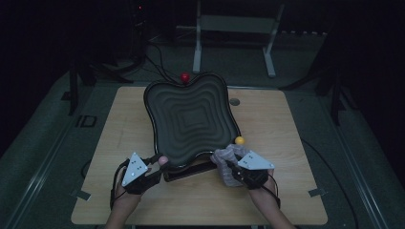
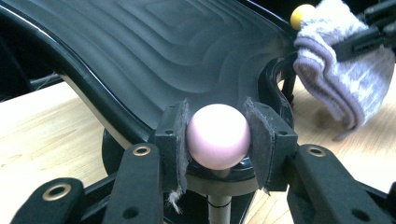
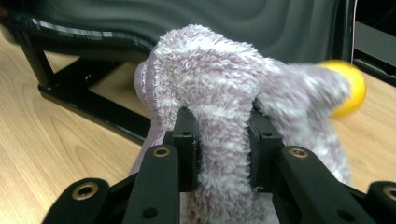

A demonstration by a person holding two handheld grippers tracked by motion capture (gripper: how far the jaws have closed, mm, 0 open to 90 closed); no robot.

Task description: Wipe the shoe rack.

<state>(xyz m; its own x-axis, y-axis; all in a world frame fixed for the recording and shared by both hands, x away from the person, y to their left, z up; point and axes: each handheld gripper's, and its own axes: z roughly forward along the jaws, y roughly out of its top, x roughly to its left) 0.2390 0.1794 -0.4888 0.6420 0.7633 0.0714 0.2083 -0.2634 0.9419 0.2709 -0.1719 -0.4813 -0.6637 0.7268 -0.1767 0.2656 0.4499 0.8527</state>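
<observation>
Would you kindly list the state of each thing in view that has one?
Left tool: shut on the pink knob.
Right tool: shut on the fuzzy cloth.
Black ridged tray: tilted on its stand, nothing on it.
Yellow knob: free, beside the cloth.
Red knob: untouched at the far rim.

One marking is showing legibly: the letters "ID" are reading in pale characters on the dark floor (image 1: 86,121), left of the wooden surface (image 1: 124,124). Nothing else is displaying readable text.
</observation>
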